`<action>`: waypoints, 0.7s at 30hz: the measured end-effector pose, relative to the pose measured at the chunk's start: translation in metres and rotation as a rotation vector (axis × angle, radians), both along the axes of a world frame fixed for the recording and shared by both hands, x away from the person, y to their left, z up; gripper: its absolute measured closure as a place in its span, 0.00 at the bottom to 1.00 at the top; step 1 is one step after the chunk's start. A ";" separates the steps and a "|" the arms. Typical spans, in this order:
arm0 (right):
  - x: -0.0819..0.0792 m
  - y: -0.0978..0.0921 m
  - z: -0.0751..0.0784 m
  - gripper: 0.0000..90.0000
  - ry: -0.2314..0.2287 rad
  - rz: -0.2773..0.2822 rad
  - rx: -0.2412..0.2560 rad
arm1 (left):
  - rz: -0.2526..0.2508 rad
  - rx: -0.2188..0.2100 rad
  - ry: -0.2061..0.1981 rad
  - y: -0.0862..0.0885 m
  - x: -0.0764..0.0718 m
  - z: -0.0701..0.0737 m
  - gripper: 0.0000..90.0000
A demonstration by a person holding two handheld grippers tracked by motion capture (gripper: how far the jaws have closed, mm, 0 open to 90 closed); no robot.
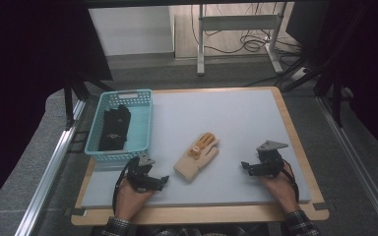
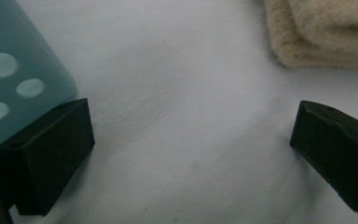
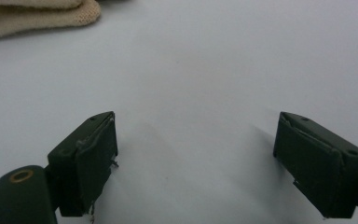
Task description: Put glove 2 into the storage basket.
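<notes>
A cream knit glove point(image 1: 197, 157) with orange fingertips lies flat near the middle of the pale grey mat point(image 1: 226, 118), its cuff toward me. My left gripper point(image 1: 161, 180) rests on the mat just left of the cuff, open, with nothing between its jaws. The left gripper view has the cuff point(image 2: 321, 32) at the top right and the basket's corner point(image 2: 18, 79) at the left. My right gripper point(image 1: 246, 166) sits open on the mat right of the glove, a short gap away. A bit of the glove point(image 3: 32, 16) appears at the top left of the right gripper view.
A turquoise plastic basket point(image 1: 145, 123) stands at the mat's left edge, holding dark gloves point(image 1: 114, 129). The mat lies on a wooden board point(image 1: 202, 212). Beyond the table are a desk frame point(image 1: 236, 34) and floor cables point(image 1: 253, 44).
</notes>
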State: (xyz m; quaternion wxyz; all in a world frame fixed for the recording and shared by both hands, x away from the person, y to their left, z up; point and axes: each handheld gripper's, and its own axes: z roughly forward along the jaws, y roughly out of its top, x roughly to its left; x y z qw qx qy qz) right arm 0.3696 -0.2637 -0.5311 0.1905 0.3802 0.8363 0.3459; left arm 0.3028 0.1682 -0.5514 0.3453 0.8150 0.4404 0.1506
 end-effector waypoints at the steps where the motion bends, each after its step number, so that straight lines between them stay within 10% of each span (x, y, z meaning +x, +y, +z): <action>1: 0.000 0.000 0.000 0.15 0.002 -0.001 0.000 | 0.002 -0.007 0.001 0.001 0.000 0.000 0.01; 21: 0.000 0.000 0.000 0.15 0.001 -0.006 0.001 | -0.098 -0.053 0.000 -0.014 -0.003 0.033 0.01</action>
